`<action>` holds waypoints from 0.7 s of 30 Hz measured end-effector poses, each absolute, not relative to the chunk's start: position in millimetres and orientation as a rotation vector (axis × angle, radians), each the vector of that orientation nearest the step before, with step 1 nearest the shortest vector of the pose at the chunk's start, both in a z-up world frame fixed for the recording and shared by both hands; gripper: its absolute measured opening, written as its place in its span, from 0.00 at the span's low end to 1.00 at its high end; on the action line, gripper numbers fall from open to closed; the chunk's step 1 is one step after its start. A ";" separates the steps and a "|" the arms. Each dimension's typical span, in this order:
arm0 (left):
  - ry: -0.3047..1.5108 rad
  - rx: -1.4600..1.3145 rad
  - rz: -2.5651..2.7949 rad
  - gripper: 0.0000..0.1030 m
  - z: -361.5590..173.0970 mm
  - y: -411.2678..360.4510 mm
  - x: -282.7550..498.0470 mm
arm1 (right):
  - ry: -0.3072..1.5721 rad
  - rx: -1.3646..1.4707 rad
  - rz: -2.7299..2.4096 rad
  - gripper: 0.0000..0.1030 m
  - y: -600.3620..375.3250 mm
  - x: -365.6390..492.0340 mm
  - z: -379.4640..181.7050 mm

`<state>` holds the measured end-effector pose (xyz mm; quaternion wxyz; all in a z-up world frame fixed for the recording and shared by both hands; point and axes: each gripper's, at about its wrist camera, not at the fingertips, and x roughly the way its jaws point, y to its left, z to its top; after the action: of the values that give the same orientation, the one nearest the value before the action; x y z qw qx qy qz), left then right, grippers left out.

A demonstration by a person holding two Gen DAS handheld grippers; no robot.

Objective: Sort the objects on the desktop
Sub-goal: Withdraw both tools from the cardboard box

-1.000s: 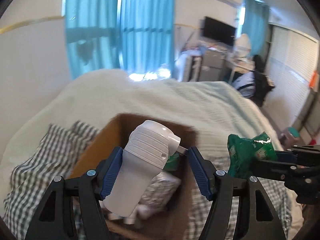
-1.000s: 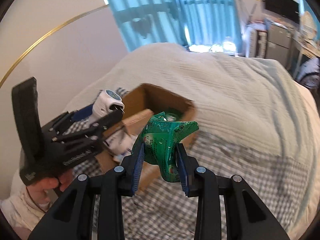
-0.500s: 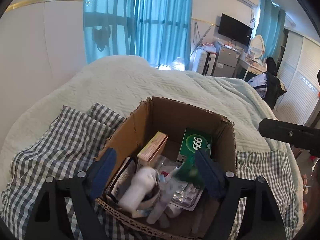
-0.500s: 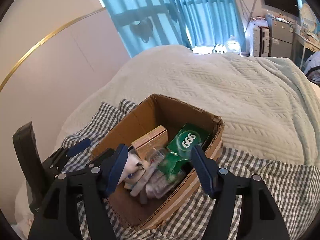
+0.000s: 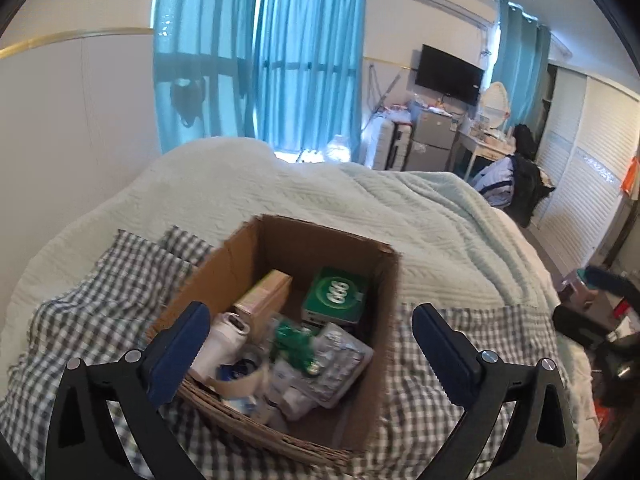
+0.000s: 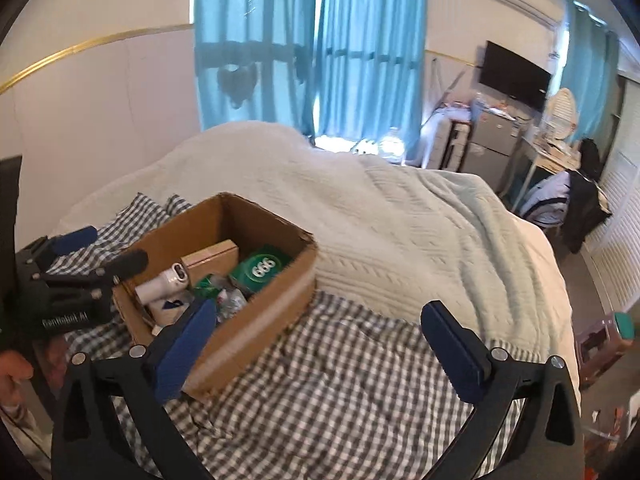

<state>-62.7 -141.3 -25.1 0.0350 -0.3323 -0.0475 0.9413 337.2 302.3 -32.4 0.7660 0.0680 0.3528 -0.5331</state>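
An open cardboard box (image 5: 384, 280) (image 6: 272, 300) stands on a grey checked cloth (image 5: 100, 280) (image 6: 340, 380) on the bed. In it lie a white bottle (image 5: 218, 342) (image 6: 162, 284), a crumpled green packet (image 5: 294, 342) (image 6: 206, 282), a green box marked 666 (image 5: 336, 294) (image 6: 262, 266), a tan carton (image 5: 264, 300) (image 6: 210, 258) and blister packs (image 5: 340, 354). My left gripper (image 5: 310, 344) is open and empty above the box's near side; it also shows in the right wrist view (image 6: 100, 248). My right gripper (image 6: 320, 344) is open and empty, right of the box.
A pale knitted blanket (image 5: 320, 200) (image 6: 400, 220) covers the bed behind the box. A white wall (image 5: 80, 120) is at the left, blue curtains (image 5: 280, 60) behind. Furniture, a TV (image 5: 448, 76) and a chair with clothes (image 5: 520, 184) stand at the far right.
Both grippers opened: the left let go of the white bottle and the right let go of the green packet, and both now lie in the box. Both grippers pulled back.
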 end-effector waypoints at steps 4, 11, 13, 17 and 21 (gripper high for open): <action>-0.097 -1.028 2.898 1.00 -34.1 -123.3 -56.5 | 0.791 0.241 -1.206 1.00 294.9 317.0 -55.8; -0.117 -1.148 2.870 1.00 -60.0 -109.0 -61.1 | 0.750 0.383 -1.291 1.00 279.8 290.8 -79.2; -0.110 -1.164 2.872 1.00 -63.0 -108.0 -61.7 | 0.756 0.374 -1.289 1.00 280.1 289.7 -81.1; -0.063 -1.184 2.904 1.00 -65.7 -105.2 -61.0 | 0.777 0.401 -1.285 1.00 279.1 287.6 -87.6; -0.056 -1.187 2.898 1.00 -66.6 -105.0 -59.6 | 0.796 0.403 -1.286 1.00 280.1 287.6 -90.9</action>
<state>-59.6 -105.0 -66.6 0.0046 -0.3790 -0.0179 0.9252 287.6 280.1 -90.9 0.7091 0.1817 0.3584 -0.5795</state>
